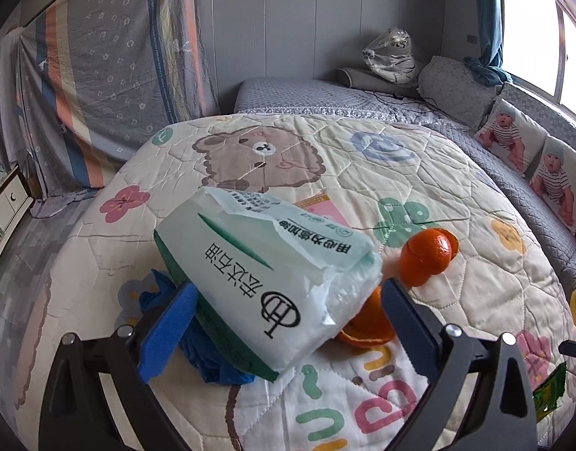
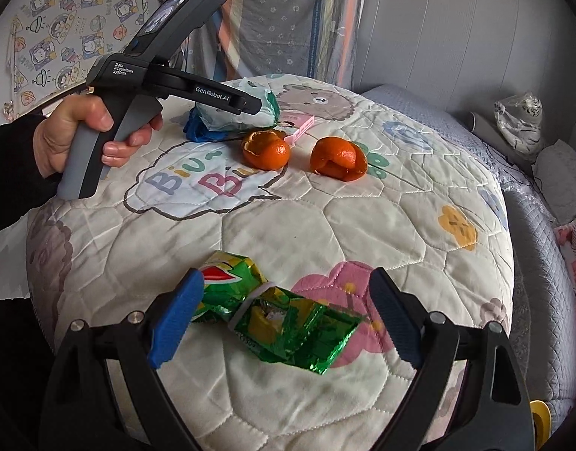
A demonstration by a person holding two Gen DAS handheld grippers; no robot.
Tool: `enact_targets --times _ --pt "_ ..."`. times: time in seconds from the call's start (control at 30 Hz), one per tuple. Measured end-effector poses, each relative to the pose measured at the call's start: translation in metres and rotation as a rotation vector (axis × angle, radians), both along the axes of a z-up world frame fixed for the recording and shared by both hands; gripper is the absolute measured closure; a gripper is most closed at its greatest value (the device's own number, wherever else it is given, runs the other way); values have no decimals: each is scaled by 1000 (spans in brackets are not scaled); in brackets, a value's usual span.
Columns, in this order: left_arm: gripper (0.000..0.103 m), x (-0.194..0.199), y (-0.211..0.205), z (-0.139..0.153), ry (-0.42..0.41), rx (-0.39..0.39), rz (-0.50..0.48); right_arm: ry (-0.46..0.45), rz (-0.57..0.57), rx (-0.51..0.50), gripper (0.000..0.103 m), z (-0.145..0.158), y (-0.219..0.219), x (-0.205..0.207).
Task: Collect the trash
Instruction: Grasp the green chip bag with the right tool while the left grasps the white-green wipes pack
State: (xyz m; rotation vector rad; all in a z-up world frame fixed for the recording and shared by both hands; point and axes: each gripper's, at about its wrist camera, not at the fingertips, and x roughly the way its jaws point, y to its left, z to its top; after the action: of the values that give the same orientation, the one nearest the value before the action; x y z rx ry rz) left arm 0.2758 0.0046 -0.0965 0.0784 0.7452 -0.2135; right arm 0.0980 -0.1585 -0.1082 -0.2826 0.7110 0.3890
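Bed (image 1: 419, 97), grey quilted cover, along the far wall; pillows (image 1: 453, 82) and a bagged plush tiger (image 1: 395, 54) at its head.

Cartoon quilt (image 2: 325, 225), cream, stitched in hexagons, printed with a bear, flowers and lettering; carries all trash items.

Left hand (image 2: 77, 131), dark sleeve, wrapped around the pistol-style handle of the left gripper (image 1: 288, 323). Jaws apart, set to either side of the tissue pack (image 1: 261, 274), pads not seen pressing on it. Blue pad on one finger, dark pad on the other.

Tissue pack: soft white plastic wrap, green edge, black printed characters, top torn open and crinkled. Lying tilted near the quilt's far side in the right wrist view, over a crumpled blue glove (image 1: 212, 353). Pink card (image 1: 321, 210) partly hidden behind the pack.

Right gripper (image 2: 284, 319): jaws wide apart, straddling the green foil wrapper (image 2: 280, 319) without contact. Wrapper: shiny, creased, green and yellow with a red mark, bound at mid-length by a pale band, flat on the quilt's near part over a pink flower print.

Two tangerine peels (image 2: 267, 150), orange, curled into hollow cups, glossy outside, pale inside; one just beside the tissue pack, the second (image 2: 338, 159) apart to its right. Both well apart from the wrapper.
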Motion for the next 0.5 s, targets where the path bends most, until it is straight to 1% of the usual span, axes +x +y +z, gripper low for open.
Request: enact_targets --times 0.03,0.1,0.13,0.2,0.23,0.3,0.33,0.37,0.4,0.43,0.47,0.5 --pt "10 3 1 -1 8 0 4 11 2 5 18 -1 0 3" --pt "18 9 3 -3 27 -11 0 35 10 14 19 -4 1 11" --pt "20 12 3 -4 36 -9 -1 44 12 15 21 -6 2 14" --pt "30 18 0 -4 51 5 -6 71 20 27 28 -8 3 23" --pt "32 21 0 -5 58 3 -10 79 24 35 31 -8 3 26" --pt "38 24 0 -4 67 -6 -22 99 33 46 39 -8 5 34" --pt "41 26 -1 -4 71 0 -29 109 39 52 41 -9 5 37" --pt "46 27 -3 -4 76 5 -38 120 44 59 46 -9 6 40" --pt "53 29 -4 -6 83 10 -47 135 51 68 53 -10 6 43" --pt "57 30 -4 -7 92 11 -55 148 58 73 58 -11 7 45" --pt "63 32 -5 -8 101 9 -63 158 60 72 64 -12 8 47" --pt "67 33 -5 -9 109 4 -70 166 61 73 64 -13 9 49"
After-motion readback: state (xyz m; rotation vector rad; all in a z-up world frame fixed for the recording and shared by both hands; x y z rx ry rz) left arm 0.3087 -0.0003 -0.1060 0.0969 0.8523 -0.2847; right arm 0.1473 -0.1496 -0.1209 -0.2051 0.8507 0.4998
